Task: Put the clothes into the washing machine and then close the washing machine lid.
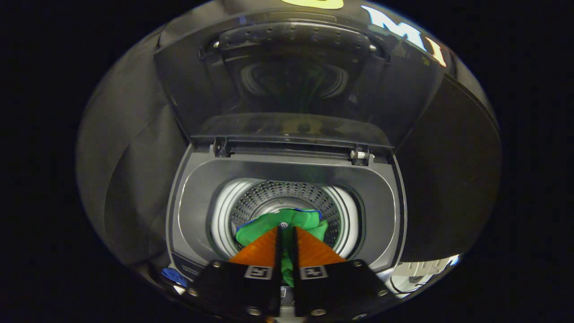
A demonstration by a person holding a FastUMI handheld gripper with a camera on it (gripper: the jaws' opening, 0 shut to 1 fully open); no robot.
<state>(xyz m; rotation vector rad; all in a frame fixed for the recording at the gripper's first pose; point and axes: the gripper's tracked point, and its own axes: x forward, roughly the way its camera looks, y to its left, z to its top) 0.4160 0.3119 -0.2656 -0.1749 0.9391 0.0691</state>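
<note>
Fingers pinching green cloth between them, over open washing machine drum, lid raised beyond

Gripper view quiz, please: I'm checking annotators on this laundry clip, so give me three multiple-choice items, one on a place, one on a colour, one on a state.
1. Where is the garment held by the gripper?
A. on the raised lid
B. over the drum opening
C. on the floor

2. What colour is the garment, mostly?
A. green
B. red
C. white

3. How does the washing machine lid stand?
A. shut flat
B. taken off
C. raised open

Answers:
1 B, the cloth hangs from the nearly closed fingers above the perforated drum.
2 A, green with a thin blue edge.
3 C, it stands up behind the tub on its hinges.
</note>
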